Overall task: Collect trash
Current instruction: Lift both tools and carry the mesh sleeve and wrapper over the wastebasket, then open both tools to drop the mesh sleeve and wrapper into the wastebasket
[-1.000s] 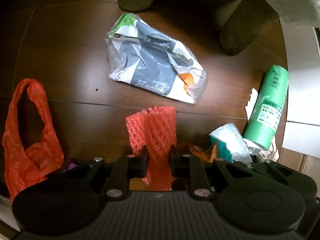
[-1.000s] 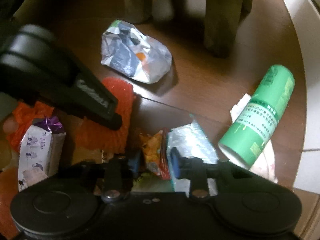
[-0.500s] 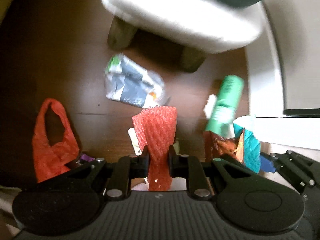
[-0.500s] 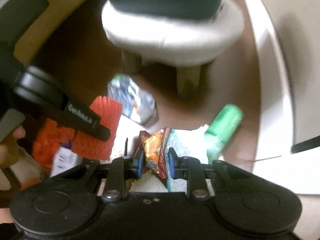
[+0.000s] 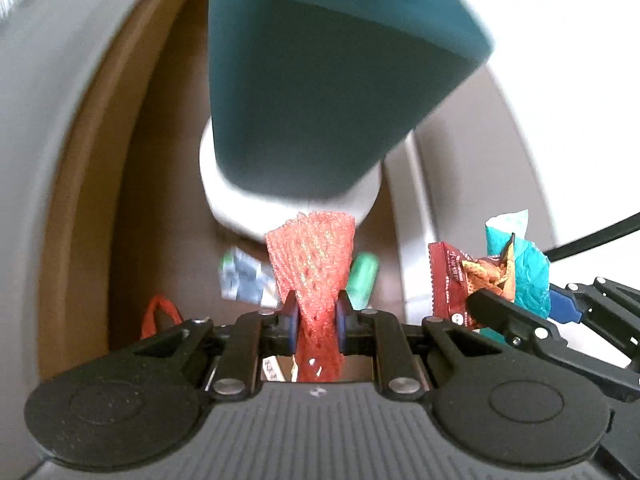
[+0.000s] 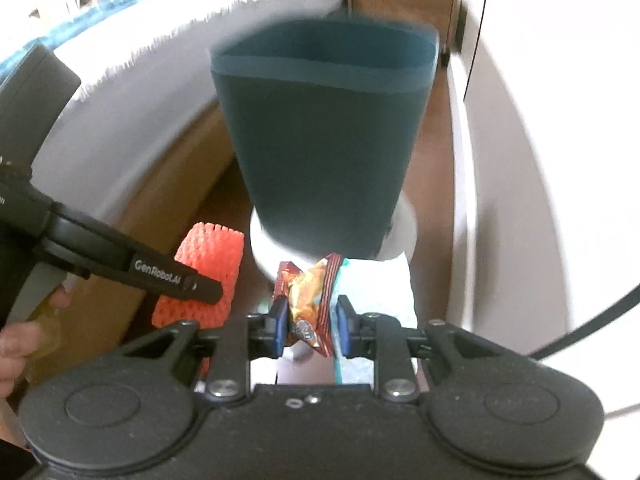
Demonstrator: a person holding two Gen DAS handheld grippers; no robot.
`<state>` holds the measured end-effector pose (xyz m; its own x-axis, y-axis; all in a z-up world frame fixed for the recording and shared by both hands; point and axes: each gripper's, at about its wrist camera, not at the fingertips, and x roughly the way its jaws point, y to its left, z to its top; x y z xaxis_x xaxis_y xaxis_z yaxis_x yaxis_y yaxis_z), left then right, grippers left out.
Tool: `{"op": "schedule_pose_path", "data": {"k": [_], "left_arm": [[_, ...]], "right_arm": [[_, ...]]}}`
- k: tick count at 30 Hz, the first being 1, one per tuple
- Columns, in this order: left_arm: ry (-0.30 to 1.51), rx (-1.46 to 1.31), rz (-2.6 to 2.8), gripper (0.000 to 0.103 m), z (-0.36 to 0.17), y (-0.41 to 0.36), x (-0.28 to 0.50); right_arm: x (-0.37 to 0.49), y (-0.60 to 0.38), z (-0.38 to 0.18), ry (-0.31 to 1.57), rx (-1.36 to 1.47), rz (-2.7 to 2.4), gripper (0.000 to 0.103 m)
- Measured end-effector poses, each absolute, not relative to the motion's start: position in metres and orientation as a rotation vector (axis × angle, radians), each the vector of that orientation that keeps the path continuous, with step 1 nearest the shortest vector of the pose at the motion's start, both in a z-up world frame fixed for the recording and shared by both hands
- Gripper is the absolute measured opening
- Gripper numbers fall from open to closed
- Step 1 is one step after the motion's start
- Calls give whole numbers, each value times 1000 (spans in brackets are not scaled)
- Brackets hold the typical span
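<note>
My left gripper (image 5: 316, 320) is shut on a red foam net sleeve (image 5: 312, 252), held up in the air; the sleeve also shows in the right wrist view (image 6: 204, 276). My right gripper (image 6: 312, 322) is shut on an orange-red snack wrapper (image 6: 308, 292) bunched with a white-teal packet (image 6: 380, 288); both show at the right of the left wrist view (image 5: 480, 276). A dark teal bin (image 6: 324, 140) stands on a white round stool (image 6: 404, 224) straight ahead, its rim above both grippers. On the floor far below lie a grey-white plastic bag (image 5: 242, 280), a green can (image 5: 362, 280) and an orange bag (image 5: 160, 314).
A white bed or sofa edge with a brown wooden frame (image 6: 160, 184) runs along the left. A white wall (image 6: 540, 160) with a black cable (image 6: 476, 20) is on the right. The person's hand (image 6: 16, 348) holds the left gripper.
Both grippers have risen from the floor with their trash and tilted up toward the teal bin. The floor litter has shrunk far below.
</note>
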<state>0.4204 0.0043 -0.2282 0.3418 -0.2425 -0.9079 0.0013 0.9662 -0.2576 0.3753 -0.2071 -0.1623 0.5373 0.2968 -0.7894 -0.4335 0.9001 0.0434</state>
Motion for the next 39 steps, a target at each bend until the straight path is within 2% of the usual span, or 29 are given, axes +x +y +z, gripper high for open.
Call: {"op": "schedule_pose_path", "data": {"k": [10,16,24,39], "left_arm": [[997,-196,-157,17,-98,4,452],[915,-162,-148,17,-69,0,491],[896,-150,-114,17,-80,8,543],[1015,-93,-116,17,-168,7,597]], "right_arm": [[408,-194,-58,711,-192,436,23],[444,-176,-37,630,-233,436,23],[501,-165,-52,598,-217,435,23],[541,-156,-132,719,-245,460,24]]}}
